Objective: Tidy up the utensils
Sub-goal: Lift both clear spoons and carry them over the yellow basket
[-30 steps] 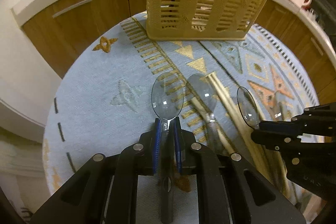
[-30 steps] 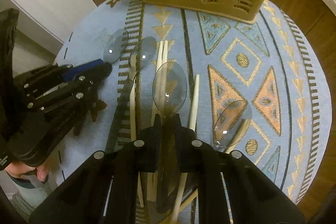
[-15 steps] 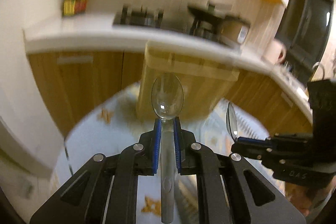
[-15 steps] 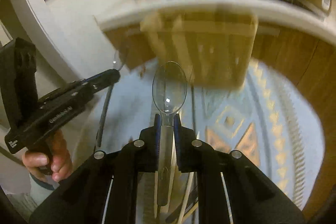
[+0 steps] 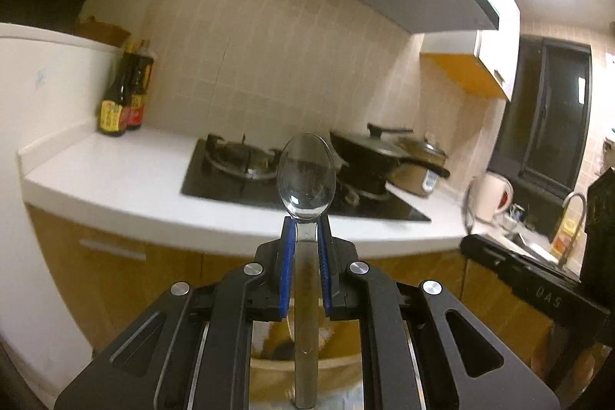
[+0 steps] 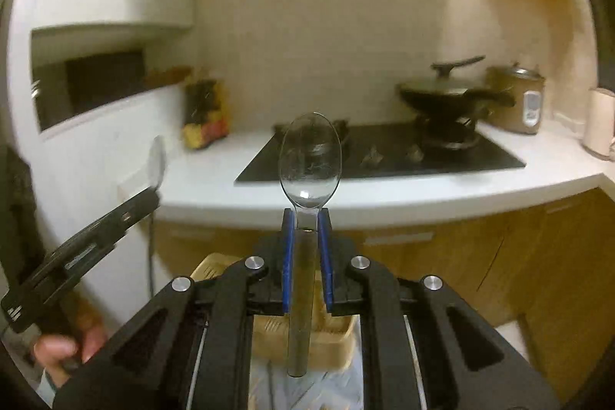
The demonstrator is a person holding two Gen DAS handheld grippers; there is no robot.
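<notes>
Spoons of clear plastic, two of them, are up in the air, one in each set of tongs. From the left wrist view, the left tongs are clenched on the neck of a transparent plastic spoon with a grey handle, its bowl pointing up in front of the black gas hob on the white kitchen counter; the black right tongs enter from the right, their grip hidden there. From the right wrist view, the right tongs are clenched on a second clear plastic spoon, bowl up, above the beige slatted plastic utensil basket. At left, the left tongs carry their spoon edge-on.
</notes>
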